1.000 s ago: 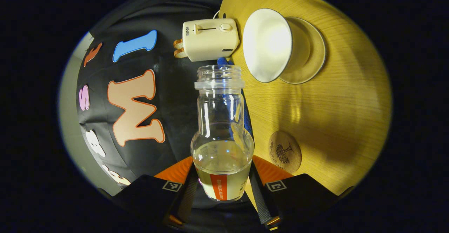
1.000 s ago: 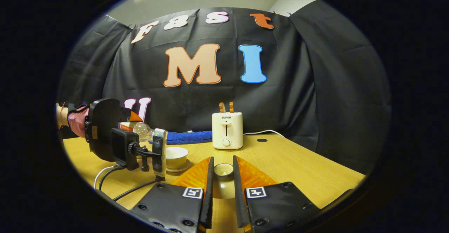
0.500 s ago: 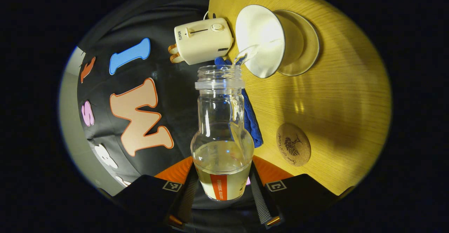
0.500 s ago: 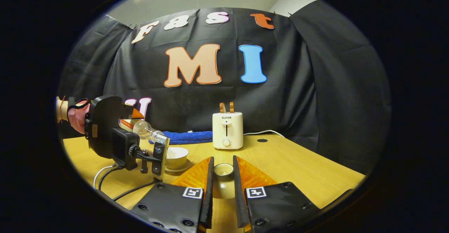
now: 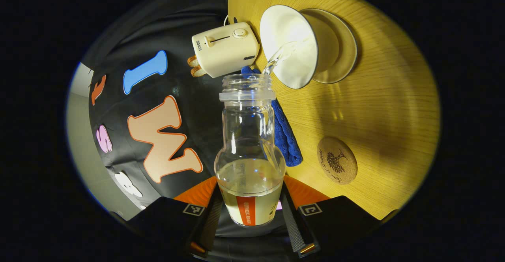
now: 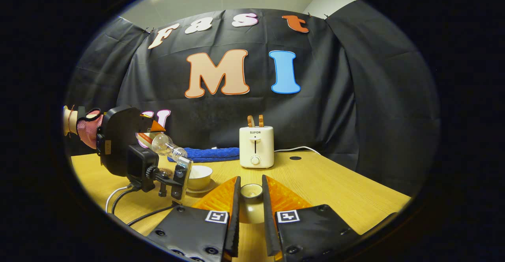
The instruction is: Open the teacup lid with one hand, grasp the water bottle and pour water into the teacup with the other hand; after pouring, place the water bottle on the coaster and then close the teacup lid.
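Observation:
My left gripper (image 5: pixel 249 206) is shut on a clear water bottle (image 5: pixel 249 151) with an orange label, tipped over sideways. A thin stream of water (image 5: pixel 282 53) runs from its open mouth into the white teacup (image 5: pixel 290 45), which stands on a saucer (image 5: pixel 341 53). A round cork coaster (image 5: pixel 336 165) lies on the wooden table (image 5: pixel 378 108) near the bottle's base. In the right gripper view, my right gripper (image 6: pixel 251 204) is shut on the teacup lid (image 6: pixel 251 193), held off to the right of the teacup (image 6: pixel 199 176). The left gripper (image 6: pixel 152 133) with the bottle (image 6: pixel 167 147) hangs tilted above that cup.
A cream toaster (image 6: pixel 256 146) with bread in its slots stands at the back of the table, beside a folded blue cloth (image 6: pixel 213 154). A hand in a pink glove (image 6: pixel 85 130) holds the left gripper. Black and white cables (image 6: pixel 126 204) trail over the table's left front.
The bottle has tipped further and water, absent a second ago, now streams into the teacup. The right gripper with the lid has stayed still.

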### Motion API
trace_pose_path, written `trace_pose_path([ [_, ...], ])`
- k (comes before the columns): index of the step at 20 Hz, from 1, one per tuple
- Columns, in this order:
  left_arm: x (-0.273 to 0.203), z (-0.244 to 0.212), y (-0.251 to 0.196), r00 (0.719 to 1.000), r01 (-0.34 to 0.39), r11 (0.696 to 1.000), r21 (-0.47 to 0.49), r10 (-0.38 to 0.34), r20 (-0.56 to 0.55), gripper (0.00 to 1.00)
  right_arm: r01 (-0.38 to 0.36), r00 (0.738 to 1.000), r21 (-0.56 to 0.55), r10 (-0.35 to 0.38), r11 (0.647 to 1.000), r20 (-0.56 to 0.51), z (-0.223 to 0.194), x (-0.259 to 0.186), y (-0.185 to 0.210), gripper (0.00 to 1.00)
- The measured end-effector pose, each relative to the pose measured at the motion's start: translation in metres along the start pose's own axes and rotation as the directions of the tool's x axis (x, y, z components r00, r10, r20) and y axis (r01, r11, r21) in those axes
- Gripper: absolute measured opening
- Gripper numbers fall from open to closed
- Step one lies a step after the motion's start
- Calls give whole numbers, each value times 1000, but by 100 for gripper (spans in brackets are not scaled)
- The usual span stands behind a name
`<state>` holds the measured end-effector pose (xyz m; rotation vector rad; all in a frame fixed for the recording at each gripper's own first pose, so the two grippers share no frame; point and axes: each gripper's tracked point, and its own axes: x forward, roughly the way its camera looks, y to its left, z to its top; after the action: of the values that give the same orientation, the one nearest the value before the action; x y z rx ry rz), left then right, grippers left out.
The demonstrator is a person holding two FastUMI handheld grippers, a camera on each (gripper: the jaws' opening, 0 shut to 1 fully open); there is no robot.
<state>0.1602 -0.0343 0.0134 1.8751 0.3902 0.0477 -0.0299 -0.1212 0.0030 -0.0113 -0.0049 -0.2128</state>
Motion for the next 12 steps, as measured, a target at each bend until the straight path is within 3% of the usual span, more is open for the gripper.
trace_pose_path([
  [12, 0, 2, 5, 1000, -14, 996, 84, 13, 10, 71, -4, 1000, 0, 4, 1000, 0, 0, 0, 0, 31],
])
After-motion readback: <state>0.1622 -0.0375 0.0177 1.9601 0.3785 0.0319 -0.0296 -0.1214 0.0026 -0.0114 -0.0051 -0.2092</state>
